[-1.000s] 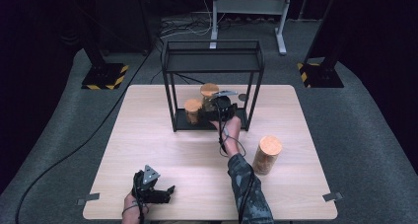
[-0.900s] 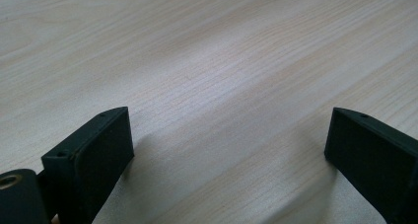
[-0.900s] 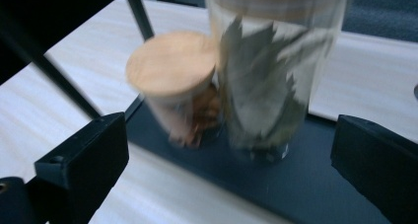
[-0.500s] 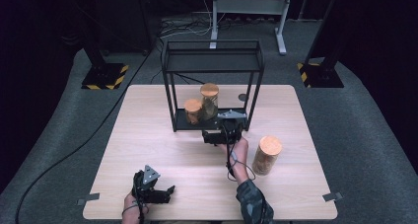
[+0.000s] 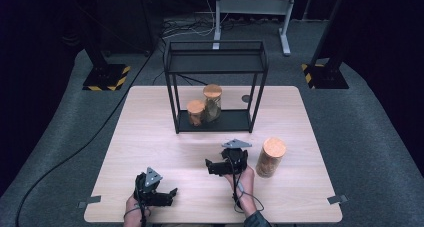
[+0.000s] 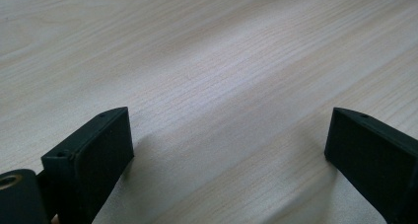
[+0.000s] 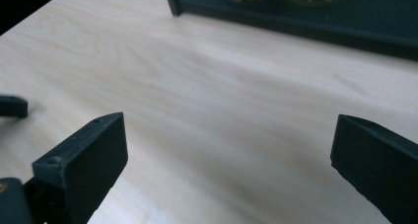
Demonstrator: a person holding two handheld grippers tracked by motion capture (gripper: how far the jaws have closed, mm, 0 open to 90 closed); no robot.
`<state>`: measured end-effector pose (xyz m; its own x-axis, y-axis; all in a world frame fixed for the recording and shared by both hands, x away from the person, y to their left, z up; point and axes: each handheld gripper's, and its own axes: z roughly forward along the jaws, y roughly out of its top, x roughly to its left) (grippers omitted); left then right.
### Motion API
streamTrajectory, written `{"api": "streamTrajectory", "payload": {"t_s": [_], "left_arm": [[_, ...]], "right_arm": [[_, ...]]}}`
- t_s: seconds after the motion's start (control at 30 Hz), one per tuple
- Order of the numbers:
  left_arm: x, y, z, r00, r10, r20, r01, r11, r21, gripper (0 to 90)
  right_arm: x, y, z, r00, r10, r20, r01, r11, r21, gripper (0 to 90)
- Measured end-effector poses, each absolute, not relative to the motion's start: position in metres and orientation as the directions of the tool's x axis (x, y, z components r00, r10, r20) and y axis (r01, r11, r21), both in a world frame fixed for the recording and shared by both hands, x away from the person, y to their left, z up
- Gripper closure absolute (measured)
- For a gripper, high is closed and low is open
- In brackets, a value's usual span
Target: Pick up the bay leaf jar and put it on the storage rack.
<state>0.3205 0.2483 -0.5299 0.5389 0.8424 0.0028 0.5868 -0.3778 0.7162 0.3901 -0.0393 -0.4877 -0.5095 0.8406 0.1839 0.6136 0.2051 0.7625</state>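
Observation:
A black wire shelf rack (image 5: 215, 62) stands at the back middle of the wooden table (image 5: 150, 137). On its lower shelf sit a short cork-lidded jar (image 5: 195, 112) and a taller one (image 5: 212, 101). A third cork-lidded jar (image 5: 270, 157) stands on the table to the right. My right gripper (image 5: 215, 166) hovers low just left of that jar, open with nothing between its jaws (image 7: 226, 135). The rack's base (image 7: 320, 26) lies ahead of it. My left gripper (image 5: 167, 193) rests near the front edge, open over bare wood (image 6: 229, 130).
A small dark disc (image 5: 245, 98) lies on the table behind the rack's right leg. Tape marks (image 5: 337, 199) sit at the front corners. Black stands with striped bases (image 5: 106, 77) and cables are on the floor beyond the table.
My right gripper has drawn back from the rack's lower shelf toward the front of the table and sunk lower. The left gripper has stayed in place.

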Motion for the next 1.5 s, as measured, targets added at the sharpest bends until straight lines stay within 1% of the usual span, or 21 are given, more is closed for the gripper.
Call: {"api": "streamTrajectory", "payload": {"t_s": [0.03,0.23,0.57,0.8,1.2,1.5], "left_arm": [[0.32,0.248,-0.53,0.539,0.842,0.003,0.587,-0.378,0.716,3.8],[0.321,0.248,-0.53,0.538,0.843,0.002,0.588,-0.377,0.716,3.6],[0.321,0.248,-0.53,0.535,0.845,-0.001,0.589,-0.372,0.717,3.4],[0.321,0.248,-0.53,0.534,0.845,-0.001,0.59,-0.371,0.717,3.3],[0.321,0.248,-0.53,0.534,0.845,-0.001,0.589,-0.372,0.717,3.3],[0.321,0.248,-0.53,0.534,0.846,-0.001,0.59,-0.371,0.717,3.4]], "right_arm": [[0.382,-0.04,-0.495,-0.509,0.84,0.188,0.624,0.21,0.753,0.0],[0.36,-0.045,-0.51,-0.514,0.838,0.184,0.637,0.229,0.736,0.0],[0.335,-0.06,-0.521,-0.482,0.858,0.179,0.648,0.212,0.731,0.0],[0.325,-0.067,-0.523,-0.471,0.865,0.174,0.65,0.207,0.731,0.0],[0.311,-0.084,-0.527,-0.424,0.889,0.176,0.658,0.169,0.733,0.0],[0.303,-0.092,-0.527,-0.409,0.9,0.149,0.659,0.179,0.73,0.0]]}}
